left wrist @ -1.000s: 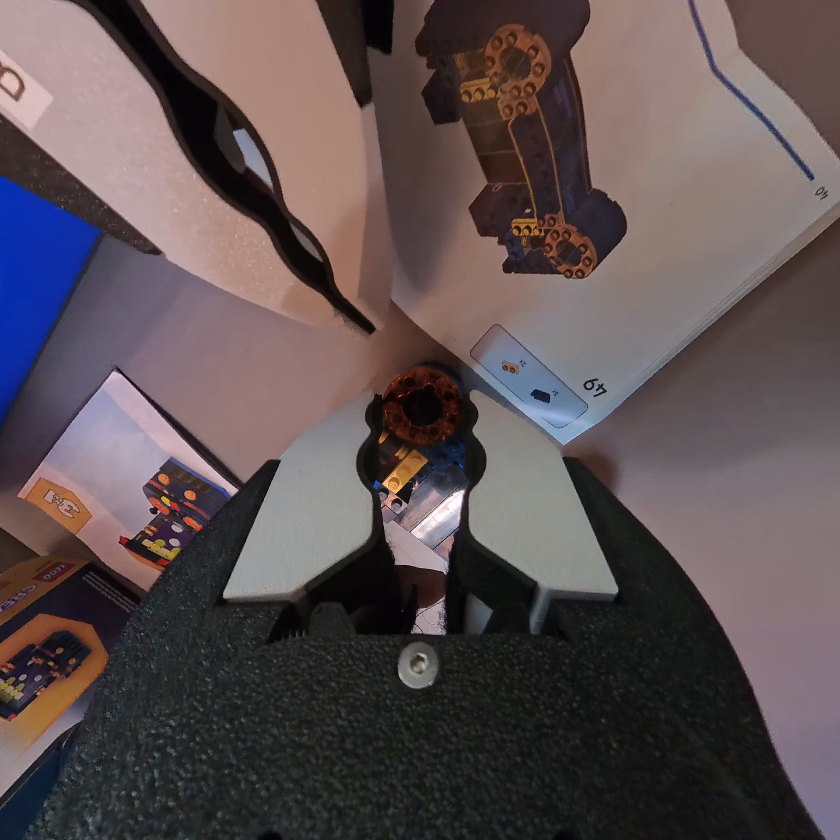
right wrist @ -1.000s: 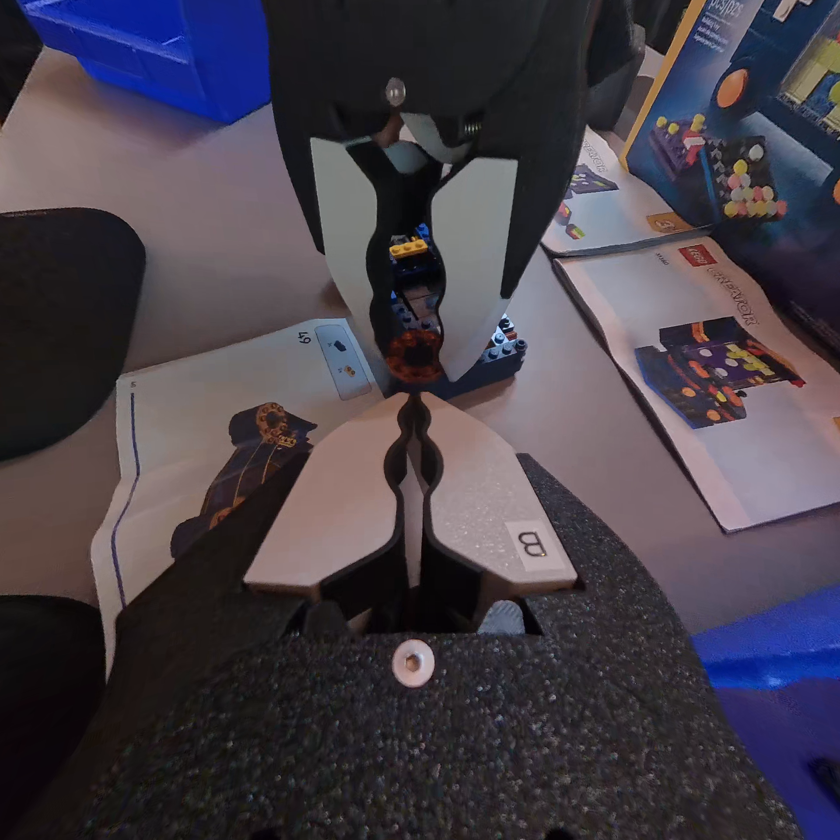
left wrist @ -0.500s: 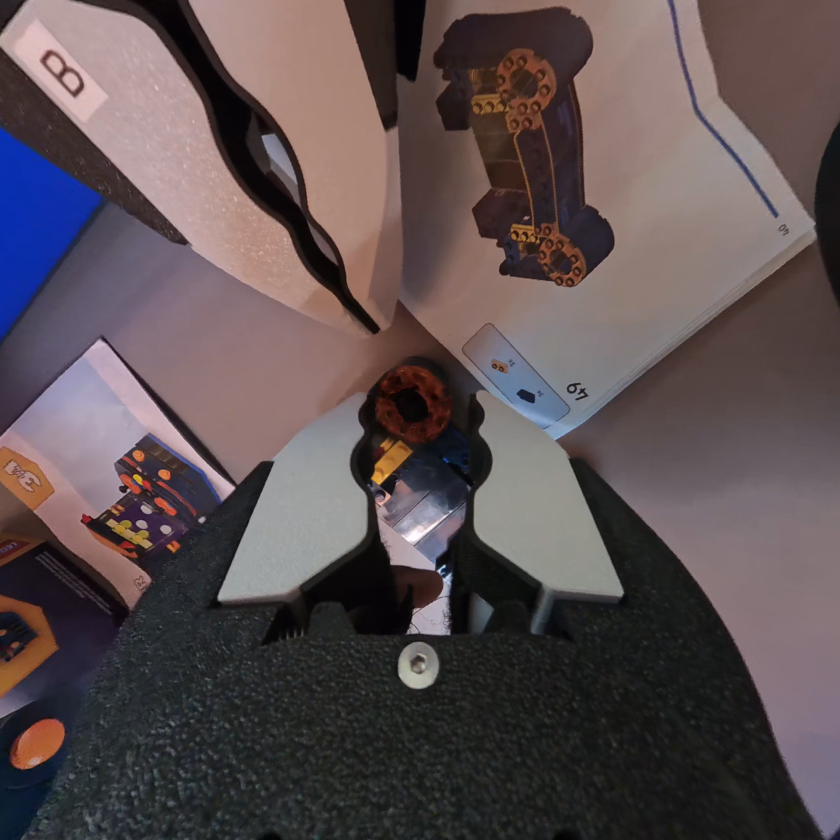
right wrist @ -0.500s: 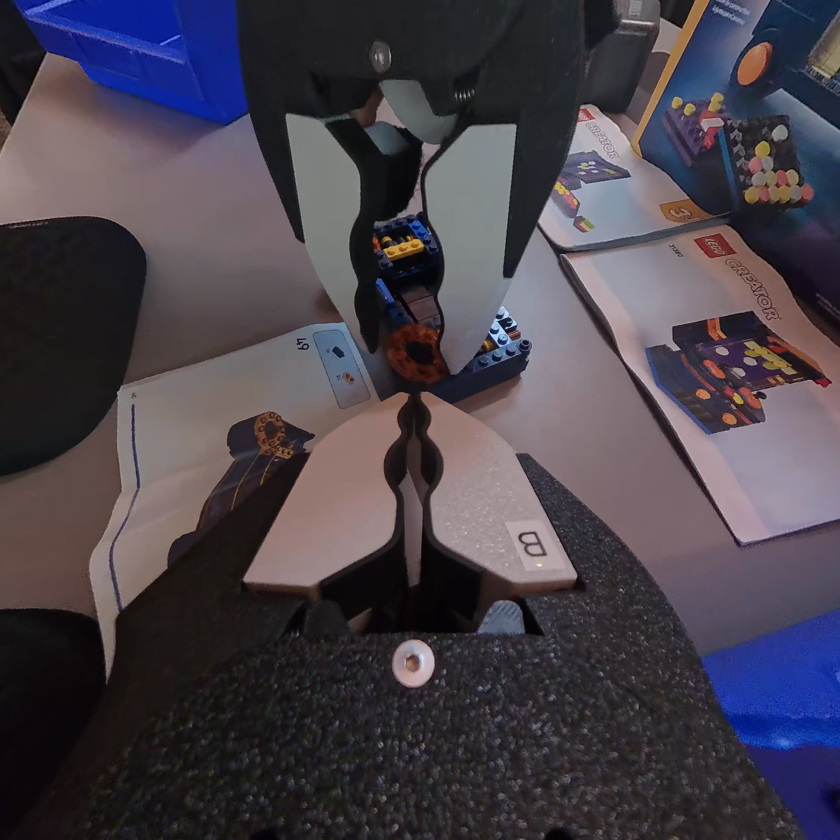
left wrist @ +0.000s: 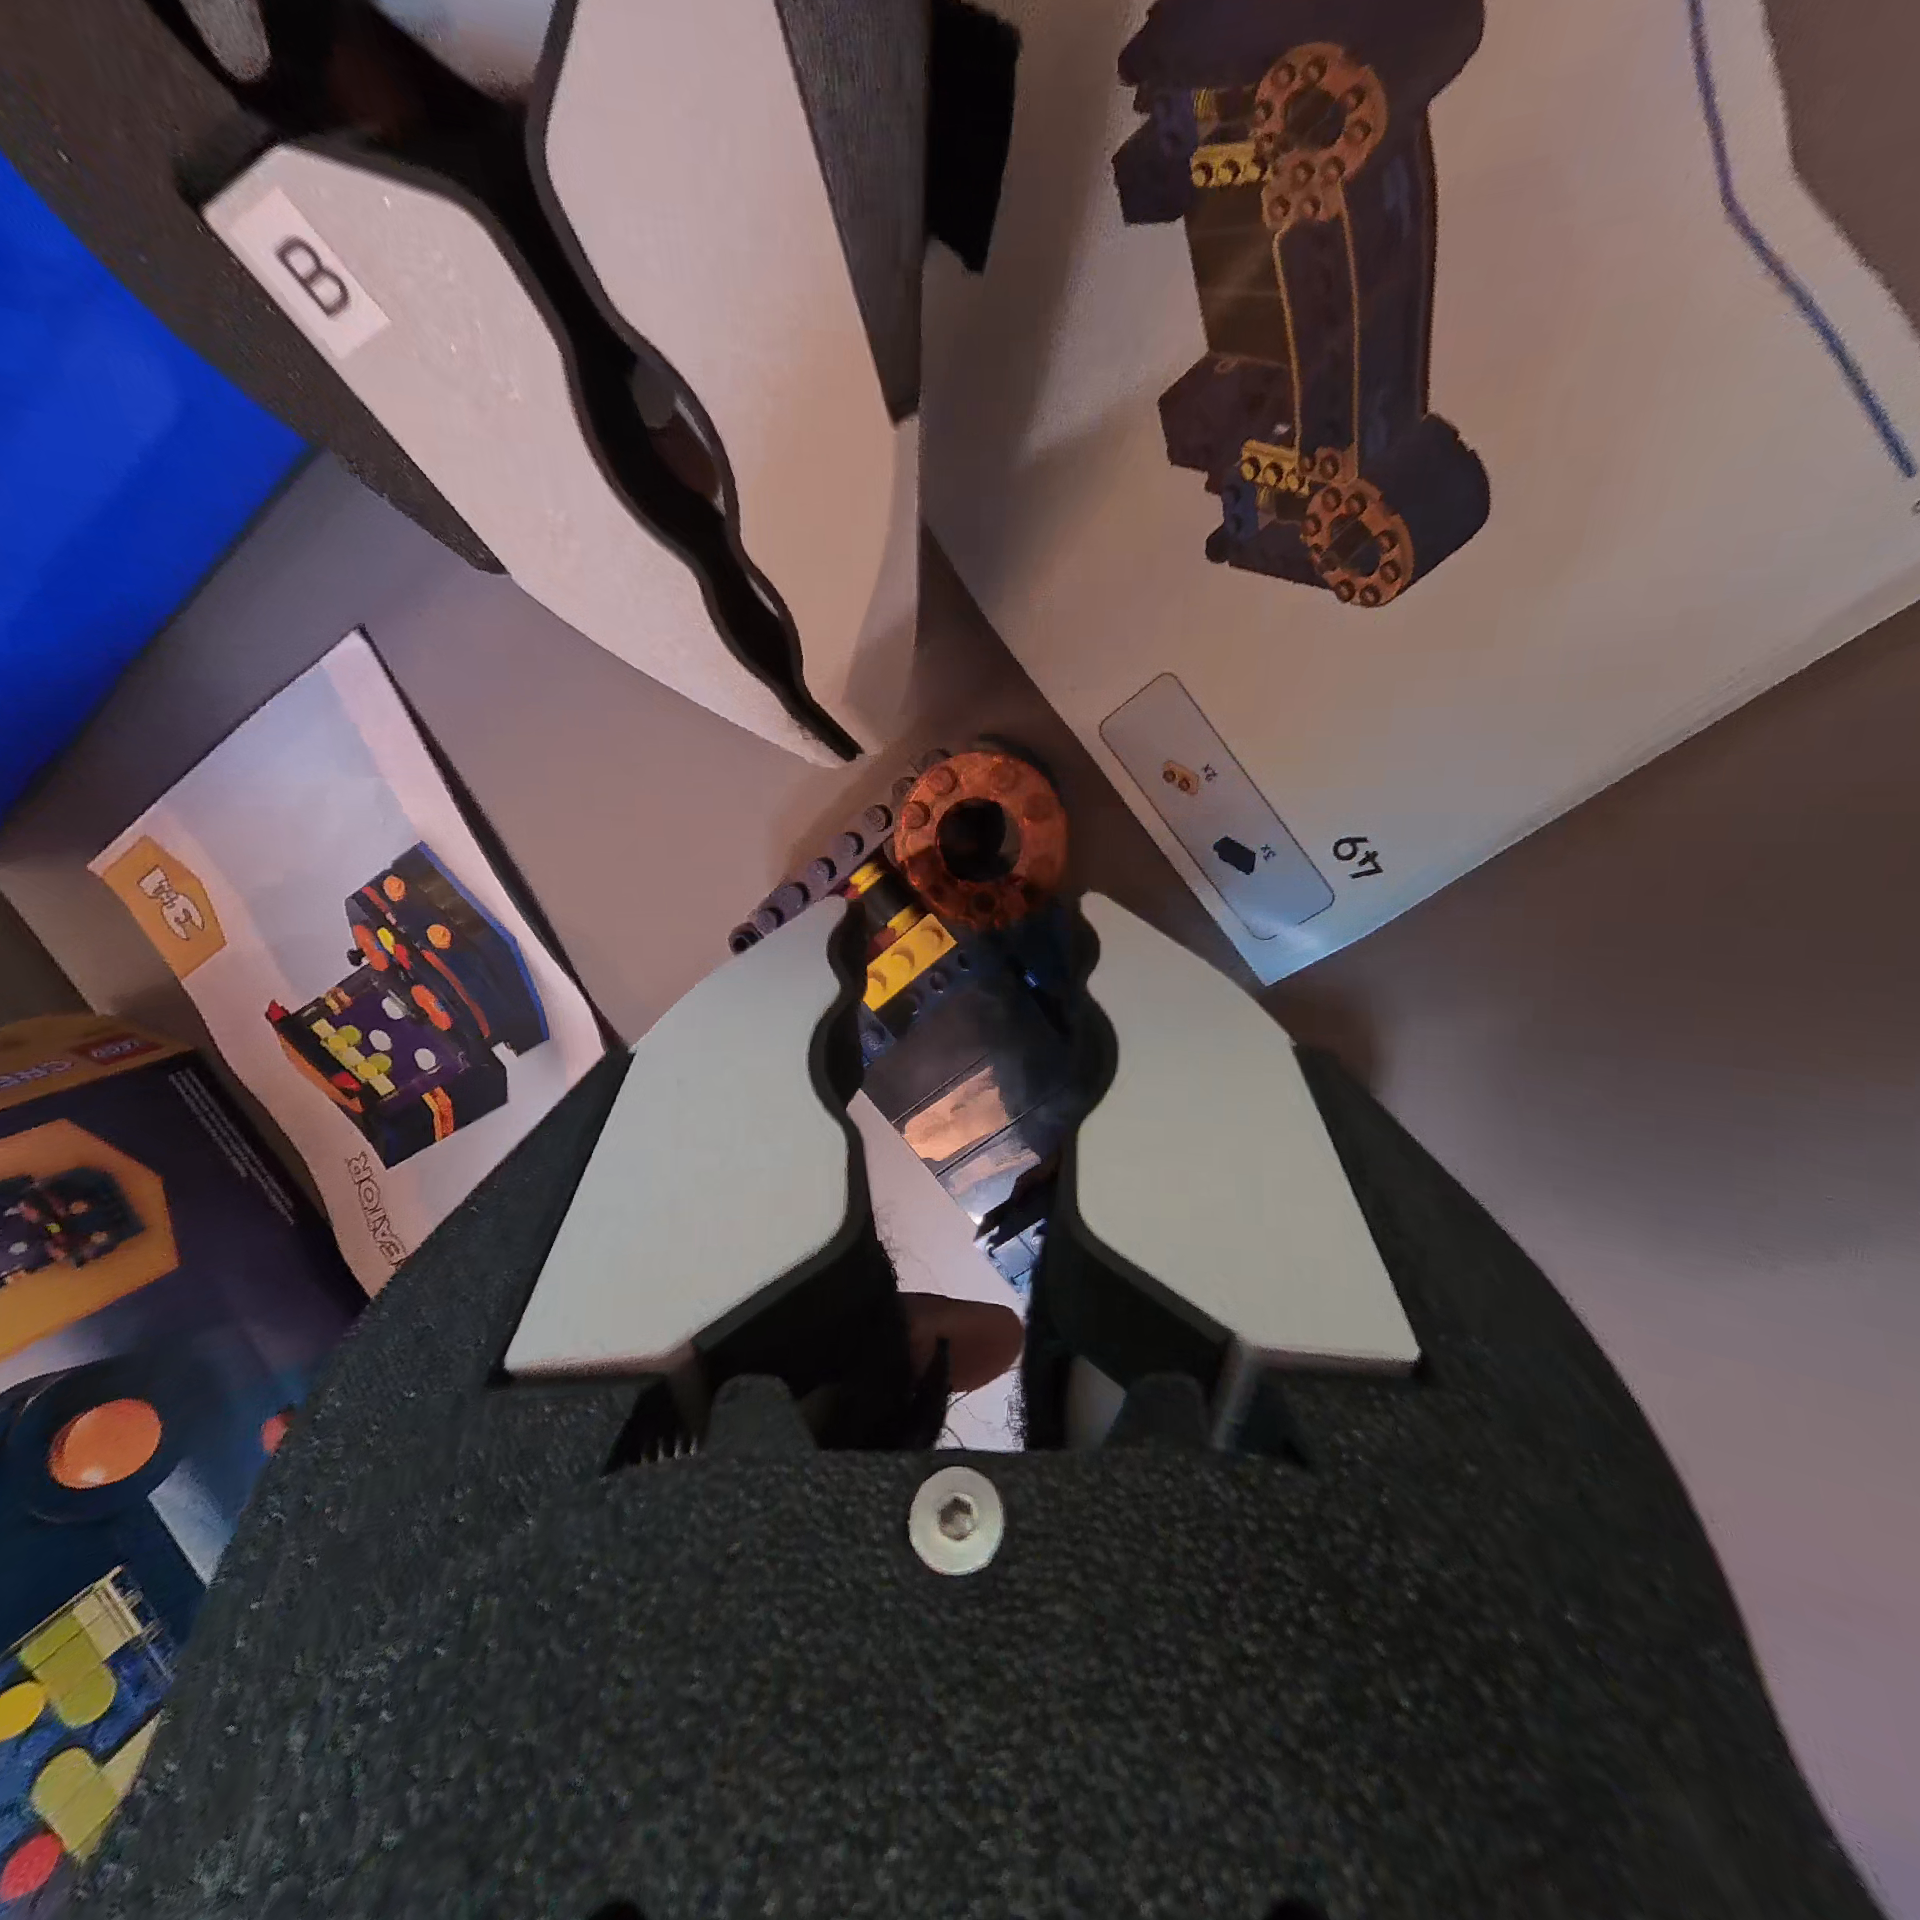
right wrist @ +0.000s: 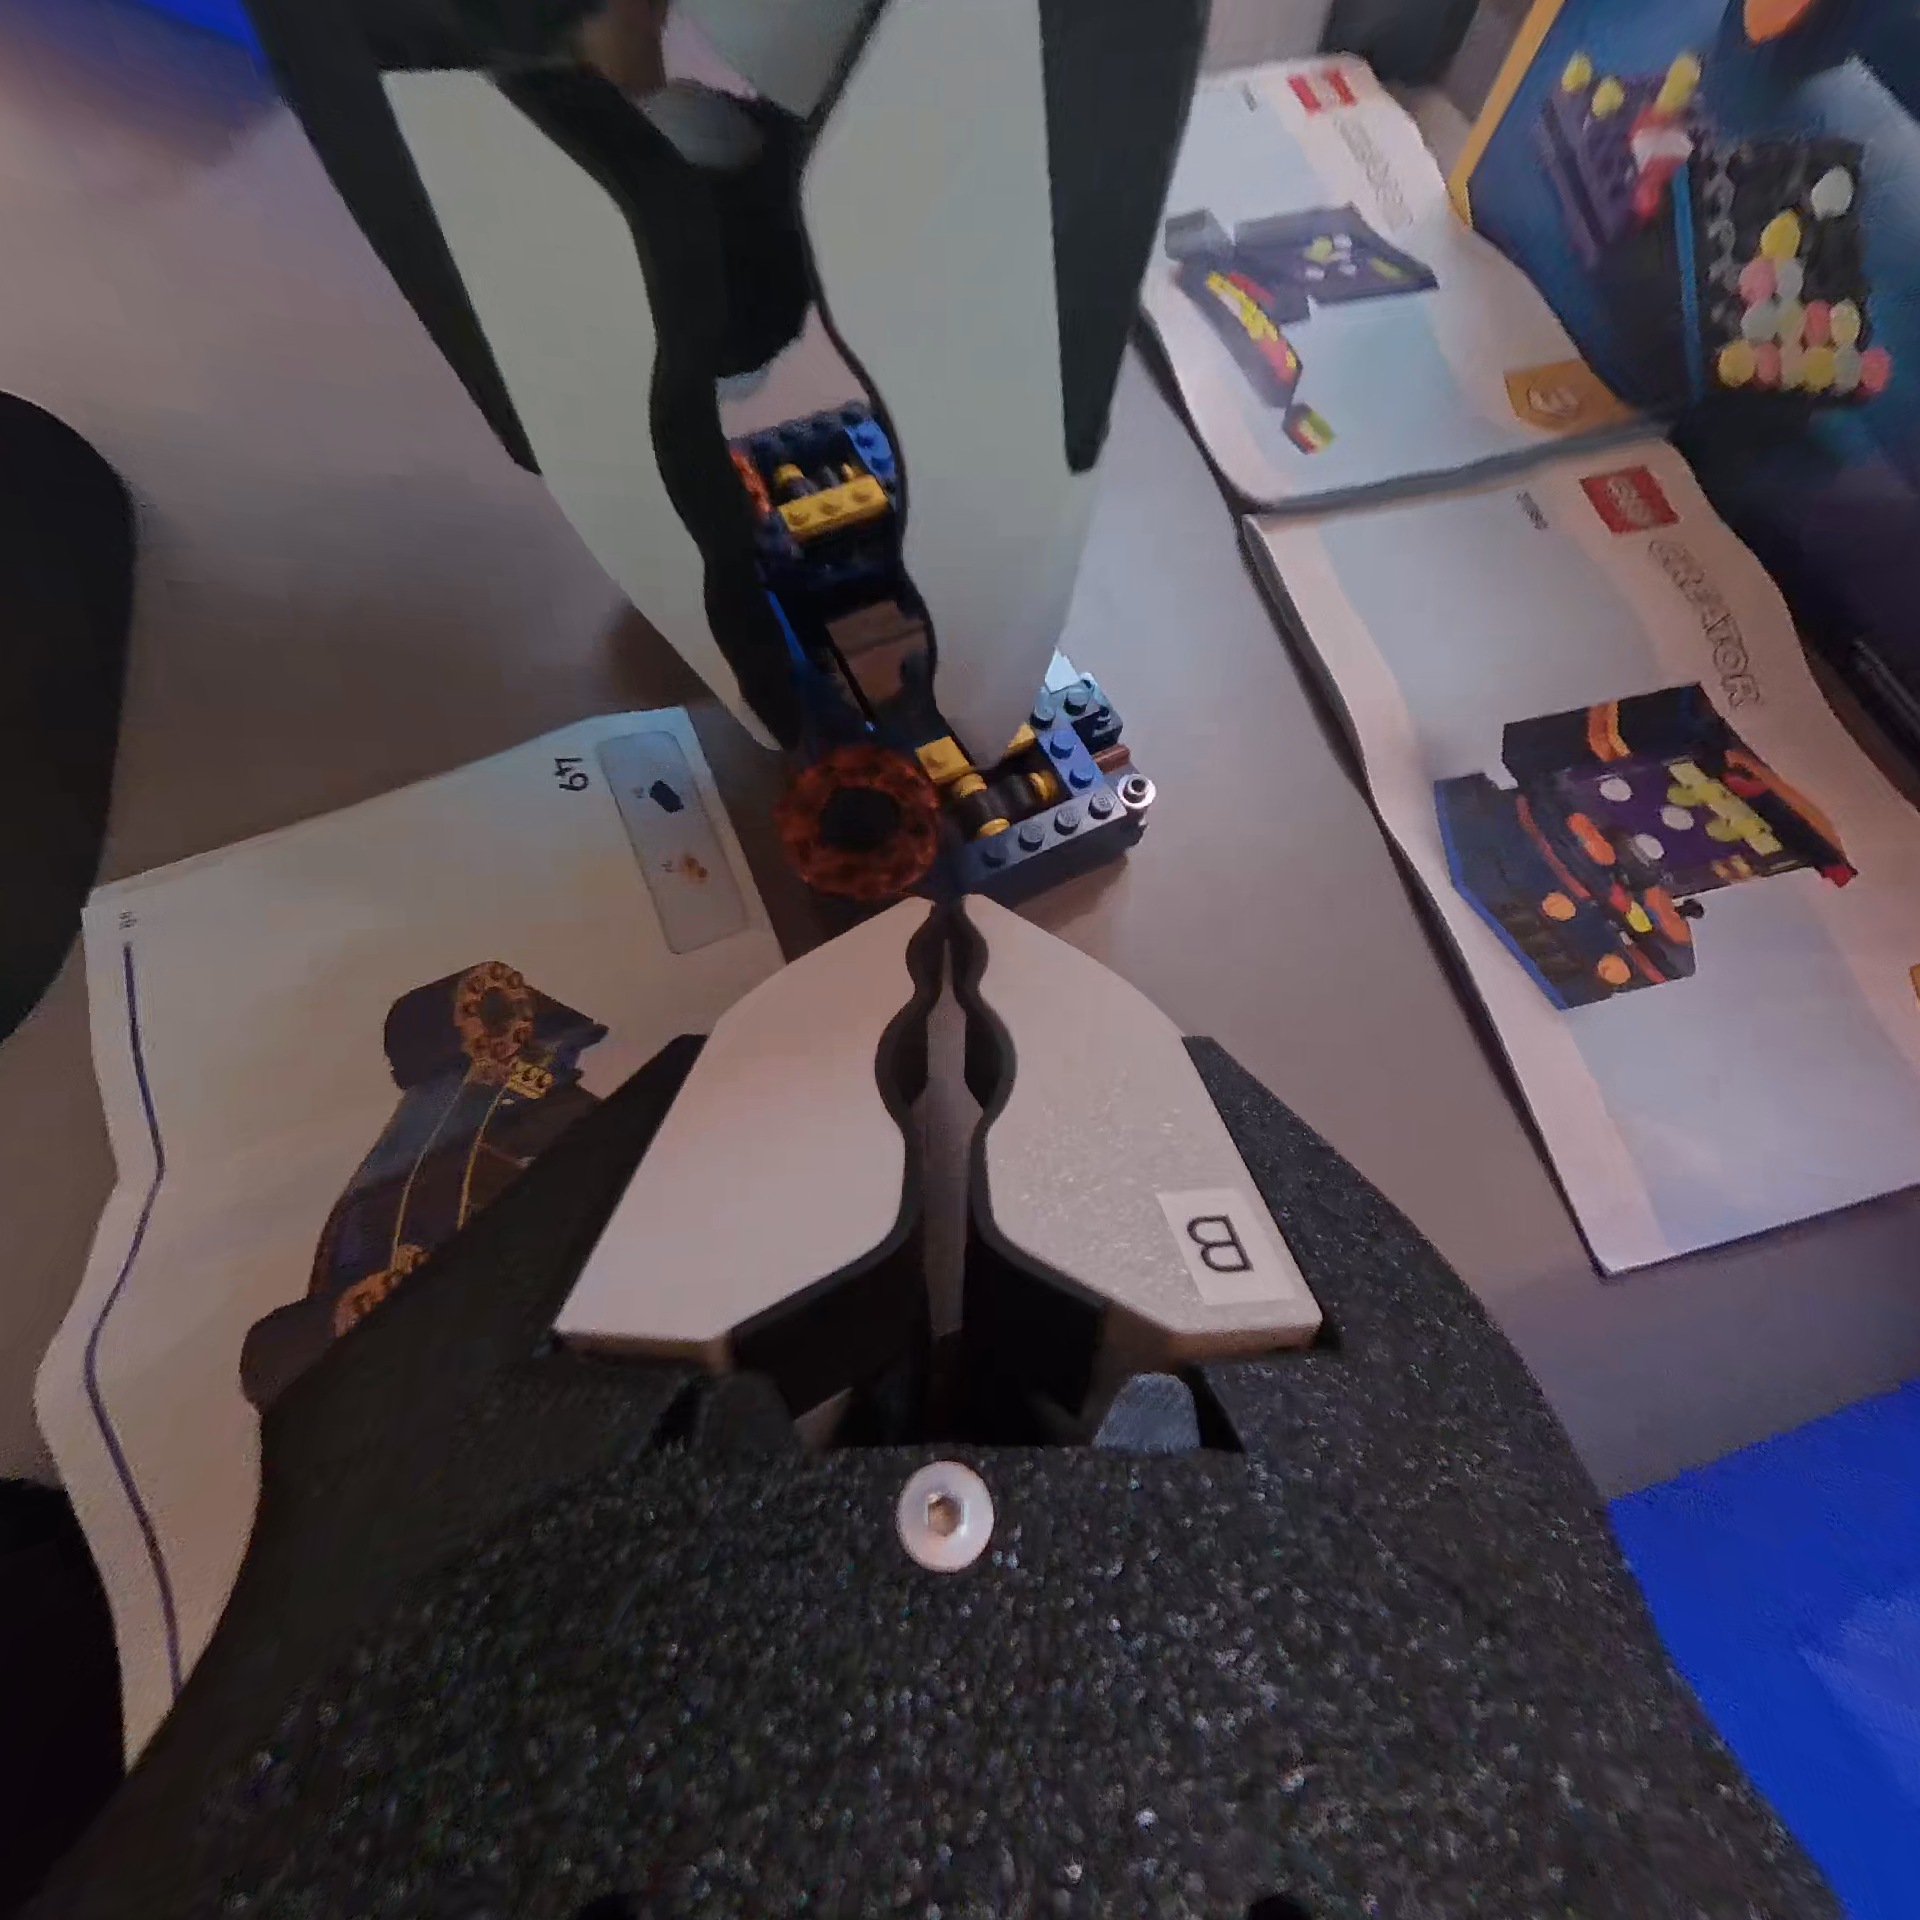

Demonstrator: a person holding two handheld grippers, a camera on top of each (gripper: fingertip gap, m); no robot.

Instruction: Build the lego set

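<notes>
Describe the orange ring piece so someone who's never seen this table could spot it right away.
Start at the open instruction booklet lying on the grey table. Just off its corner stands a dark blue brick model, gripped by the left claw. The ring caps the model's near end: the only round, translucent orange part, studded, with a dark hole.

A grey tabletop (right wrist: 312, 582) fills the background under dim, warm light; a blue bin (left wrist: 94, 436) sits at its edge; shadows fall softly.
</notes>
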